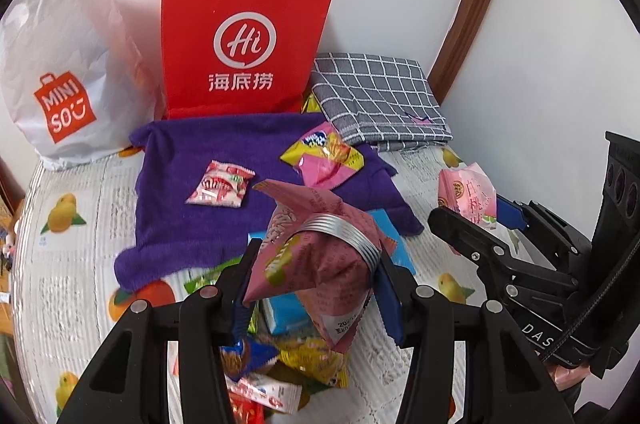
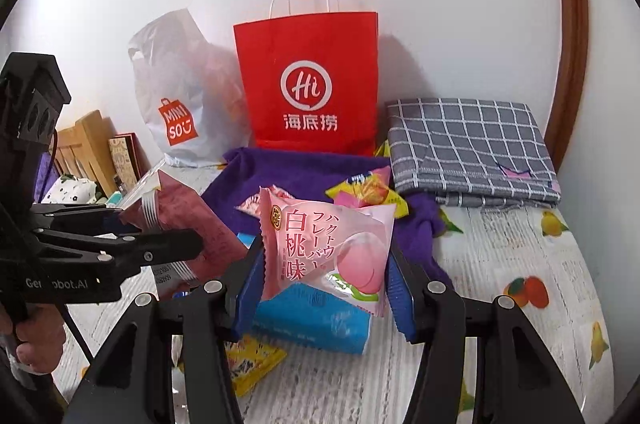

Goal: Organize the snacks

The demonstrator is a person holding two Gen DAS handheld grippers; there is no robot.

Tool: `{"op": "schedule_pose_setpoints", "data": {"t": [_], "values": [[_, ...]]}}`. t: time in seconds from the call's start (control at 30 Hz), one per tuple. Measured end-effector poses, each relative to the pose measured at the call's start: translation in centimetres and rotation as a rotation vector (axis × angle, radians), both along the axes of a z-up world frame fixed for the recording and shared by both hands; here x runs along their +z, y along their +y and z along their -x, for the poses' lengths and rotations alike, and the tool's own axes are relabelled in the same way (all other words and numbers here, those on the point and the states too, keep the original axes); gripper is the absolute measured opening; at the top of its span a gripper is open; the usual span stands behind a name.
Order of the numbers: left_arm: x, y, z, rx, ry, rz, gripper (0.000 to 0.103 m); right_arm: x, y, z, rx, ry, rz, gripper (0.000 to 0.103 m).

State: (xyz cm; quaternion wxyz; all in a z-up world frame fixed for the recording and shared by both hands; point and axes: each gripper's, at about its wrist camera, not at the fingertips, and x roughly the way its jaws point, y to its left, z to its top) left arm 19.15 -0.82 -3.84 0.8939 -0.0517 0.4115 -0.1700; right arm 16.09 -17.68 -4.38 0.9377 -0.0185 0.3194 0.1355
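My left gripper [image 1: 310, 284] is shut on a dark pink snack packet [image 1: 316, 252] with silver stripes, held above the table; the packet also shows in the right wrist view [image 2: 180, 224]. My right gripper [image 2: 324, 288] is shut on a light pink peach-flavour packet [image 2: 324, 248], which also shows in the left wrist view [image 1: 468, 196]. A red-white packet [image 1: 220, 184] and a yellow-pink packet [image 1: 324, 156] lie on a purple towel [image 1: 180, 184]. Several loose snacks [image 1: 280, 364] lie under my left gripper. A blue packet [image 2: 312, 320] lies under my right gripper.
A red Haidilao paper bag [image 1: 244, 40] and a white Miniso bag [image 1: 60, 64] stand against the back wall. A folded grey checked cloth [image 1: 376, 100] lies at the back right. The table has a fruit-print cover [image 1: 68, 264]. Wooden furniture [image 2: 84, 148] stands at left.
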Motion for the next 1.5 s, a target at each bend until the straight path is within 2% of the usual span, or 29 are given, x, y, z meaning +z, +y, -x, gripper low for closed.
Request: {"op": "schedule_pose_setpoints", "data": {"t": [0.3, 0.5, 0.87, 1.13, 1.23, 1.5], "values": [[1.7, 0.5, -3.6, 0.027, -0.014, -0.006, 0.049, 1.6, 1.1, -4.3, 0.05, -0.005, -0.007, 0.054], [1.8, 1.1, -6.2, 0.048, -0.019, -0.019, 0.049, 1.1, 0.8, -7.1, 0.053, 0.002, -0.014, 0.054], [0.2, 2.7, -10.6, 0.091, 0.018, -0.021, 0.049, 1.1, 0.4, -12.2, 0.065, 0.012, -0.028, 0.054], [-1.8, 3.9, -12.8, 0.119, 0.05, -0.015, 0.049, -2.0, 1.4, -15.0, 0.09, 0.079, -0.003, 0.054], [-2.8, 4.0, -13.3, 0.12, 0.076, -0.039, 0.049, -3.0, 1.2, -15.5, 0.094, 0.099, 0.016, 0.054], [-4.0, 5.5, -13.8, 0.16, 0.102, -0.032, 0.049, -3.4, -0.2, -16.3, 0.083, 0.115, 0.0, 0.054]]}}
